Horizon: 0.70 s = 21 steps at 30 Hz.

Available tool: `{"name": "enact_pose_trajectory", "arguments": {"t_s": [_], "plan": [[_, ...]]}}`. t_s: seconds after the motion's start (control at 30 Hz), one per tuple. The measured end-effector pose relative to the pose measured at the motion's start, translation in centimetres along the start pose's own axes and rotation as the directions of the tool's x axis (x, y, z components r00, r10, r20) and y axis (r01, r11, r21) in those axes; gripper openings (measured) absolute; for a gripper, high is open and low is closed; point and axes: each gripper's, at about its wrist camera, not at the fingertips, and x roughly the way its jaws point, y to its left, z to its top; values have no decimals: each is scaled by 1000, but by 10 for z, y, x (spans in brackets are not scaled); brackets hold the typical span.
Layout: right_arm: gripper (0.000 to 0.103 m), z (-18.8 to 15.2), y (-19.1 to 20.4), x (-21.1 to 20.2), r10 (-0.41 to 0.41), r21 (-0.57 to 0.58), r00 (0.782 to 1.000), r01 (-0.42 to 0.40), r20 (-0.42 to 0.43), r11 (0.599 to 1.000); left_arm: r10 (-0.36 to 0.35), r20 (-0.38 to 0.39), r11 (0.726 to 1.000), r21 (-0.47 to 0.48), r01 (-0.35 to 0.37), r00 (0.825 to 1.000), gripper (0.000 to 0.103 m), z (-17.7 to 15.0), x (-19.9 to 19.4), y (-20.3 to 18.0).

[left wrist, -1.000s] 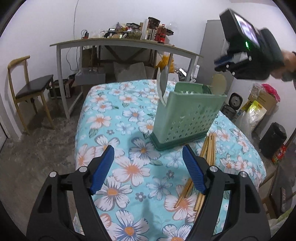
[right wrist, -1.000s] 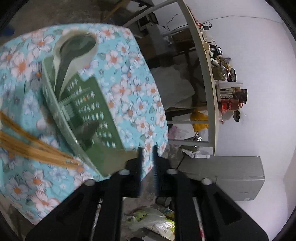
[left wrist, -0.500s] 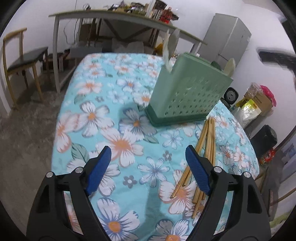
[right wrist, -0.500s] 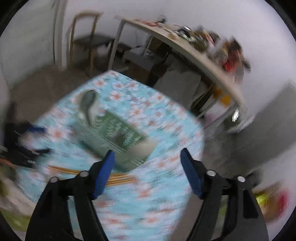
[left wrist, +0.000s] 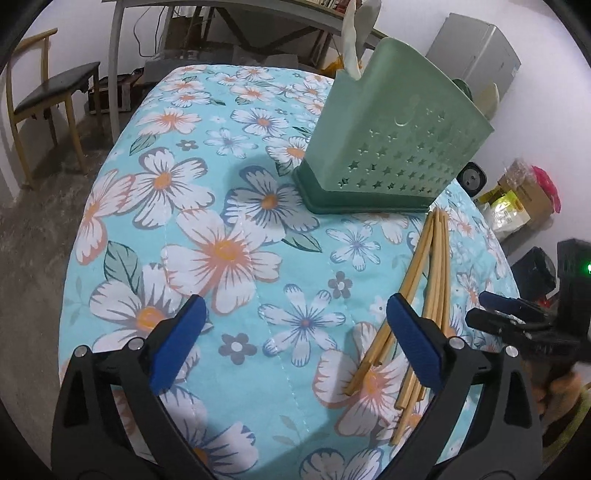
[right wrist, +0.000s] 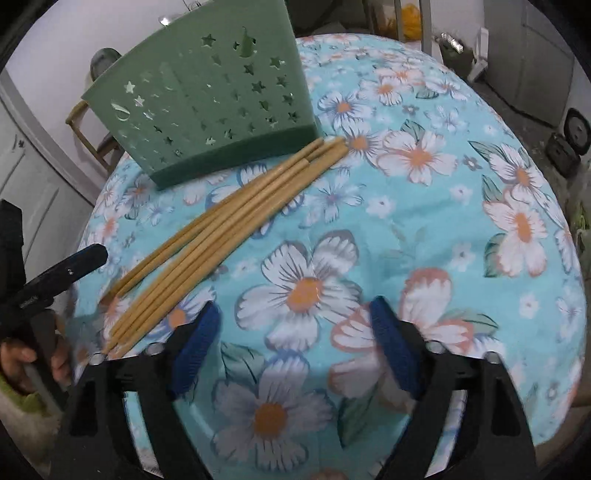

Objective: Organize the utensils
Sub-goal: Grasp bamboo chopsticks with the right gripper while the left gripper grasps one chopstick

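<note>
A green perforated utensil holder (left wrist: 391, 122) stands on the floral tablecloth (left wrist: 229, 258), with pale spoons (left wrist: 351, 40) sticking out of its top. Several bamboo chopsticks (left wrist: 424, 295) lie in a bundle on the cloth in front of it. My left gripper (left wrist: 295, 328) is open and empty, low over the cloth, its right finger over the chopsticks' near ends. In the right wrist view the holder (right wrist: 207, 96) and chopsticks (right wrist: 221, 229) lie to the upper left. My right gripper (right wrist: 291, 332) is open and empty above the cloth (right wrist: 424, 206), just right of the chopsticks.
A wooden chair (left wrist: 48, 96) and a cluttered grey desk (left wrist: 221, 7) stand beyond the table. A grey cabinet (left wrist: 476, 55) and boxes and bags (left wrist: 524, 192) are to the right. The table edge drops off close on the right.
My right gripper has opened and swung down from above the holder to low over the cloth by the chopsticks. My left gripper has moved forward and lower, nearer the chopsticks.
</note>
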Motion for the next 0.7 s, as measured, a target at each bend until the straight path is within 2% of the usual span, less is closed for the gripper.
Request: {"name": "enact_pose_trajectory", "arguments": {"t_s": [0.03,0.13,0.2,0.37,0.5,0.7], "plan": [[97,-1,2,0,-1,-8,1000,1,6,1000,1,-4,1000,7,-1,1000,95,0,1,-1],[97,-8,18,3,-84,-73,996,86,25,994,13,2,1000,21,-13,1000,95,-1,1,-2],[97,-11,22,5,-107,-91,994,109,28,990,18,10,1000,24,-18,1000,95,-2,2,-3],[97,-18,20,-1,-76,-86,996,80,47,993,19,27,1000,21,-19,999,95,-5,0,-4],[97,-25,11,-6,-37,-54,995,42,90,998,-11,47,1000,-2,11,999,95,-8,-3,2],[97,-29,6,-9,-21,-21,990,25,141,999,-54,62,998,-24,56,997,95,-9,-6,7]]}}
